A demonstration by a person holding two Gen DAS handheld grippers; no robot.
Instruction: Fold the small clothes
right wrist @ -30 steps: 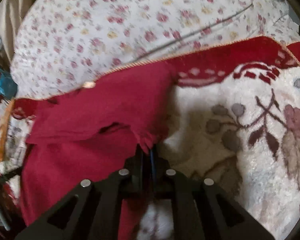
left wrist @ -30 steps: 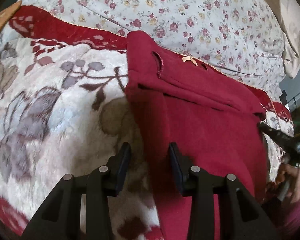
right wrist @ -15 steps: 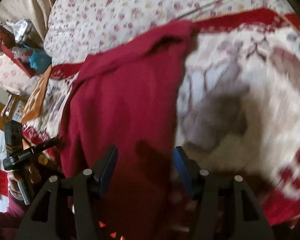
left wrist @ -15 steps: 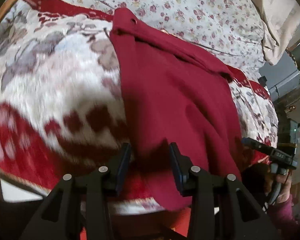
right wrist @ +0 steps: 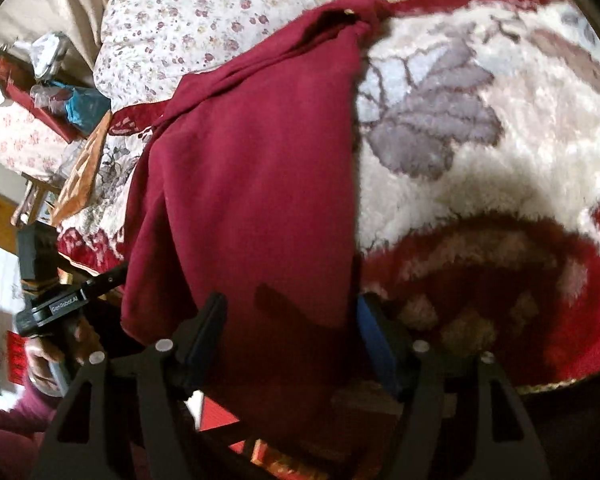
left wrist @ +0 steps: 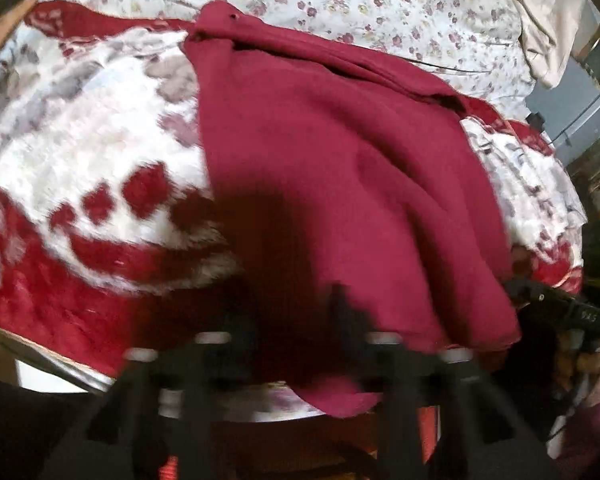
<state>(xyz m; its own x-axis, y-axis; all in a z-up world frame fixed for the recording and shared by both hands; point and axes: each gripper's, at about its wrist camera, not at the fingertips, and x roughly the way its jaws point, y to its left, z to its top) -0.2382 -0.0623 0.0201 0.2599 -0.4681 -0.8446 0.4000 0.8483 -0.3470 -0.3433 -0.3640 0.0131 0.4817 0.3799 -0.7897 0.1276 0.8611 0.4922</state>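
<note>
The dark red garment (left wrist: 332,168) lies spread lengthwise over the plush red-and-white blanket (left wrist: 80,152) on the bed, running from the upper middle of the left wrist frame down to the lower edge, where its hem hangs over the bed's edge. In the right wrist view the same garment (right wrist: 252,168) fills the centre, its bunched top at the upper middle near the floral quilt (right wrist: 204,12). My right tool (right wrist: 292,320) sits at the bottom centre with its fingers spread wide, one on each side of the hem; the cloth runs between them, but I cannot tell whether either finger touches it. My left tool (left wrist: 296,320) is blurred at the bottom of its frame, over the garment's shadowed lower edge; I cannot tell how far apart its fingers stand.
</note>
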